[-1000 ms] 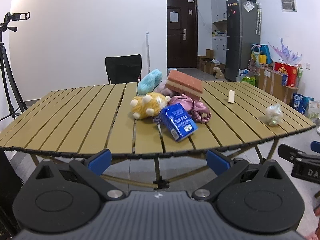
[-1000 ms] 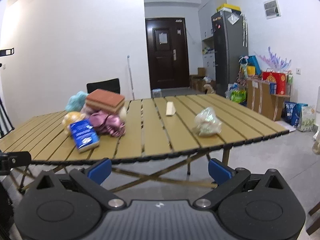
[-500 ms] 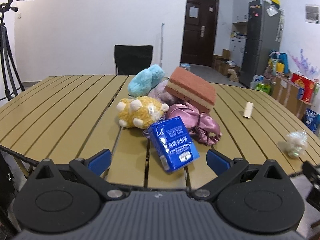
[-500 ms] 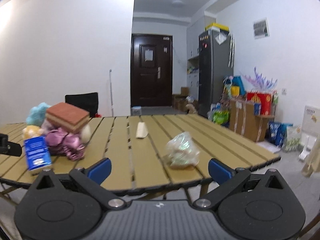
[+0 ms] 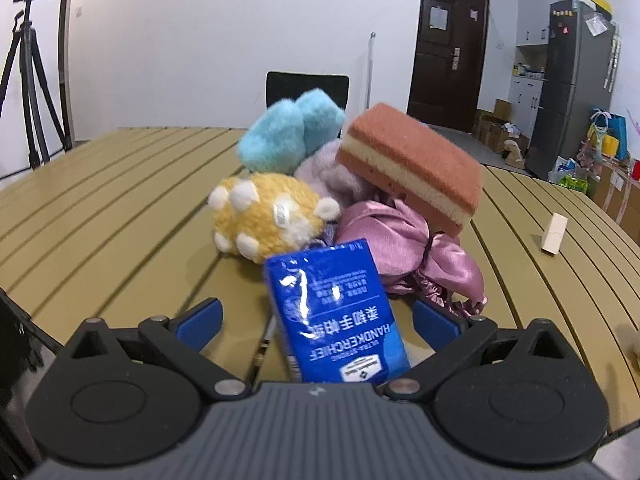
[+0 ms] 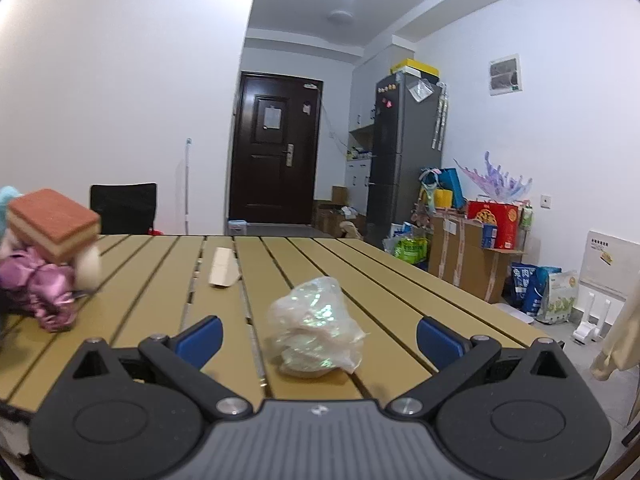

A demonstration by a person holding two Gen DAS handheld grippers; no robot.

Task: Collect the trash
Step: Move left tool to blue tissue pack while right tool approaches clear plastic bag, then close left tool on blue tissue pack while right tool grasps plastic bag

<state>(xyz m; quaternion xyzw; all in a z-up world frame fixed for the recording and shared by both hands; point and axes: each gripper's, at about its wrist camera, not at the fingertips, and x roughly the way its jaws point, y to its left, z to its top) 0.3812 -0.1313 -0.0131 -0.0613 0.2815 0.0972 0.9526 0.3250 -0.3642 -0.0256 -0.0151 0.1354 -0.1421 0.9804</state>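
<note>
A blue tissue pack (image 5: pixel 334 312) lies at the near edge of the slatted wooden table (image 5: pixel 120 200), between the wide-apart fingers of my open left gripper (image 5: pixel 318 314). A crumpled clear plastic bag (image 6: pixel 314 334) lies on the table (image 6: pixel 360 264) between the fingers of my open right gripper (image 6: pixel 319 334). A small beige box (image 6: pixel 221 268) lies farther back; it also shows in the left wrist view (image 5: pixel 554 234). Neither gripper holds anything.
A pile sits mid-table: yellow plush (image 5: pixel 266 216), blue plush (image 5: pixel 288 136), red-and-cream sponge (image 5: pixel 412 164), pink satin cloth (image 5: pixel 408 248). The sponge (image 6: pixel 52 224) and cloth (image 6: pixel 36 292) show left in the right wrist view. A black chair (image 6: pixel 122 208) stands behind, a tripod (image 5: pixel 28 92) to the left.
Both grippers have moved forward toward the table. The tissue pack now lies between the left fingers and the plastic bag between the right fingers. Both stay open.
</note>
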